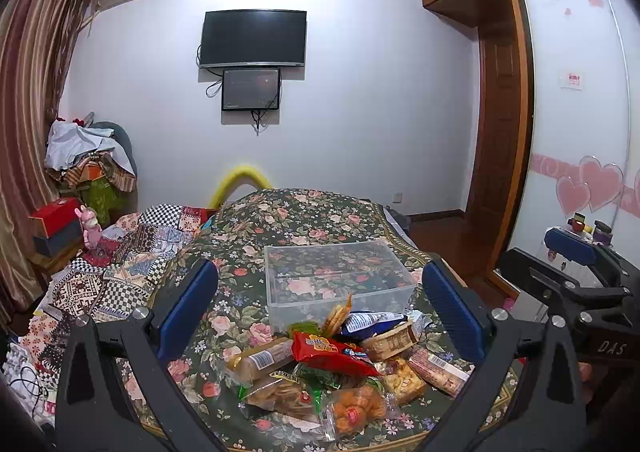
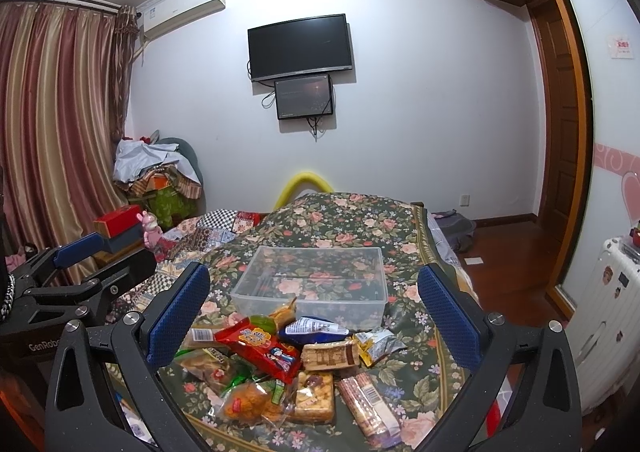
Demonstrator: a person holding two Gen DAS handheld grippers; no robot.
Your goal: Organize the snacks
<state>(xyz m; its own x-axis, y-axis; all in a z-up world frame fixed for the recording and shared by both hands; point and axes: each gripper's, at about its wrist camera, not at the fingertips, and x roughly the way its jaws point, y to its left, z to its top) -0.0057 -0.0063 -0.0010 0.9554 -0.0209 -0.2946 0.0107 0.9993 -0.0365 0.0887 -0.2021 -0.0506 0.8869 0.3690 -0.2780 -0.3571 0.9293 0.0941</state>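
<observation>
A pile of wrapped snacks (image 1: 336, 364) lies on the floral bedspread (image 1: 304, 220), with a red packet (image 1: 328, 350) on top; it also shows in the right wrist view (image 2: 288, 360). Behind it stands an empty clear plastic box (image 1: 336, 276), seen too in the right wrist view (image 2: 316, 276). My left gripper (image 1: 320, 312) is open and empty, held above the pile. My right gripper (image 2: 316, 312) is open and empty, also above the pile. Each gripper appears beside the other: the right one (image 1: 576, 264) at the right edge, the left one (image 2: 80, 252) at the left edge.
A patchwork quilt (image 1: 120, 264) covers the bed's left side. A red box (image 1: 52, 220) and a pink toy (image 1: 91, 226) sit on a stand at the left, with curtains (image 1: 32, 92) behind. A wardrobe (image 1: 576, 92) and white suitcase (image 2: 608, 312) stand on the right.
</observation>
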